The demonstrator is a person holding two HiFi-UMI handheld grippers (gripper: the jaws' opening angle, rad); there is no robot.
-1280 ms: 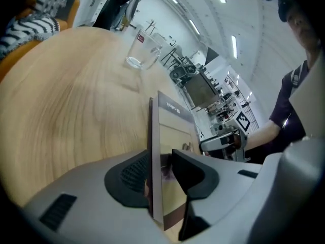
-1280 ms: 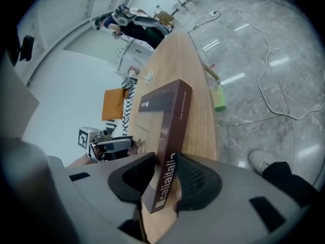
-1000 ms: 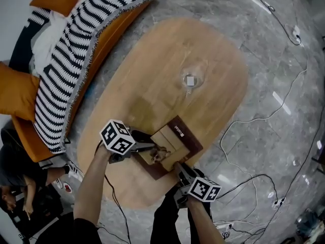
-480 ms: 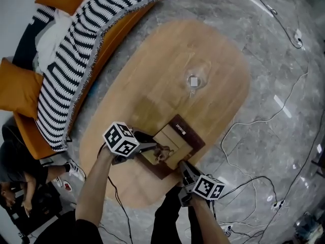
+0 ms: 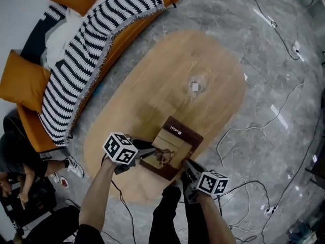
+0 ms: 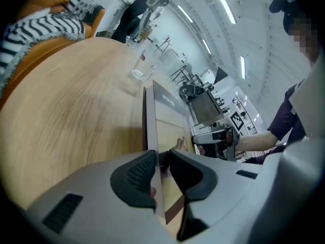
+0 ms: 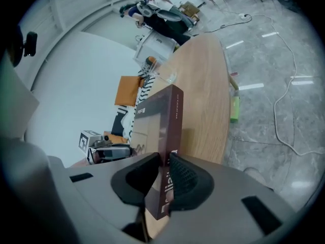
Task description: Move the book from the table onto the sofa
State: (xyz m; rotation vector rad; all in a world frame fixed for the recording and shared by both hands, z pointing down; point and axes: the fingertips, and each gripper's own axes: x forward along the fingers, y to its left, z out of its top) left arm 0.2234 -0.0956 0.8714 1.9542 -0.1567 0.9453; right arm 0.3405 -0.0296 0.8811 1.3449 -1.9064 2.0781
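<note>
The brown book (image 5: 171, 147), with a tan cover picture, hangs just above the near end of the oval wooden table (image 5: 152, 90), held from both sides. My left gripper (image 5: 147, 154) grips its left edge, and my right gripper (image 5: 187, 165) grips its near right corner. Both sets of jaws have just been closing with the book between them. In the left gripper view the pads of the left gripper (image 6: 161, 169) press on the book (image 6: 152, 121). The right gripper (image 7: 166, 174) clamps the book's spine (image 7: 170, 118). The orange sofa (image 5: 119, 37) with a striped blanket (image 5: 81, 60) lies beyond the table's left side.
A clear glass (image 5: 195, 85) stands mid-table. Orange cushions (image 5: 23, 83) sit on the sofa. A seated person (image 5: 20, 172) is at the lower left. Cables (image 5: 264, 126) trail over the grey stone floor to the right. A green object (image 7: 233, 108) lies beside the table's edge.
Both grippers have risen with the book, which has come up off the tabletop. The jaws have tightened on its edges.
</note>
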